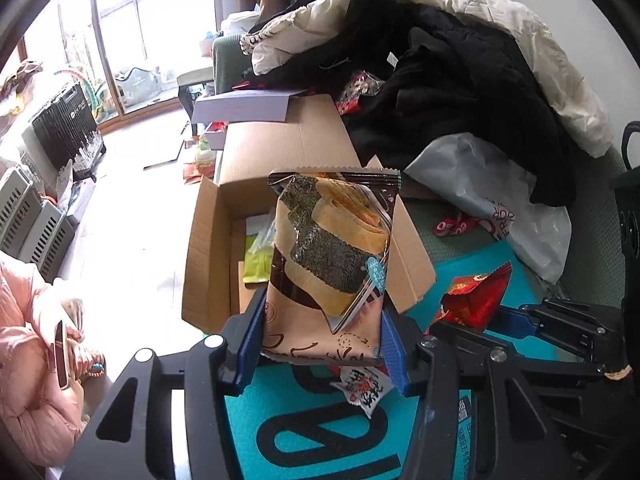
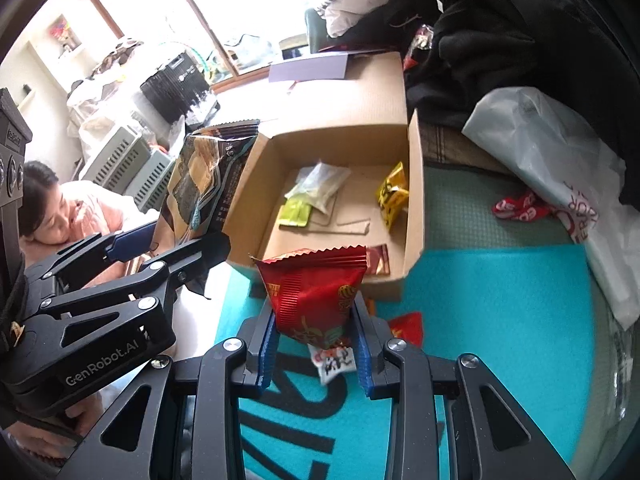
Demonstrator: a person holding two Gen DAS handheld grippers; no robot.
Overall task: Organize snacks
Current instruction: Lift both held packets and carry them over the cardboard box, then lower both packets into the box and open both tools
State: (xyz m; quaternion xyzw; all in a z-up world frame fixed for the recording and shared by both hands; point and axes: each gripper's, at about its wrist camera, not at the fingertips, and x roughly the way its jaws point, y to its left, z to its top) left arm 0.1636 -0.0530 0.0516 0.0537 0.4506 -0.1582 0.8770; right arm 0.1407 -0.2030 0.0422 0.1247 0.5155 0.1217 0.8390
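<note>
Left gripper (image 1: 320, 344) clamps the base of a seaweed snack packet (image 1: 332, 256), upright, with the open cardboard box (image 1: 208, 256) at twelve o'clock behind it on the teal mat (image 1: 280, 432).

Right gripper (image 2: 314, 340) pinches a red snack packet (image 2: 316, 292) by its lower end; the box (image 2: 414, 184), holding small sachets (image 2: 320, 184), sits at twelve o'clock, the seaweed packet (image 2: 204, 184) at ten.

A lived-in home: heaped coats (image 1: 460, 60), balcony window (image 1: 152, 20), pet carriers (image 1: 32, 216).
</note>
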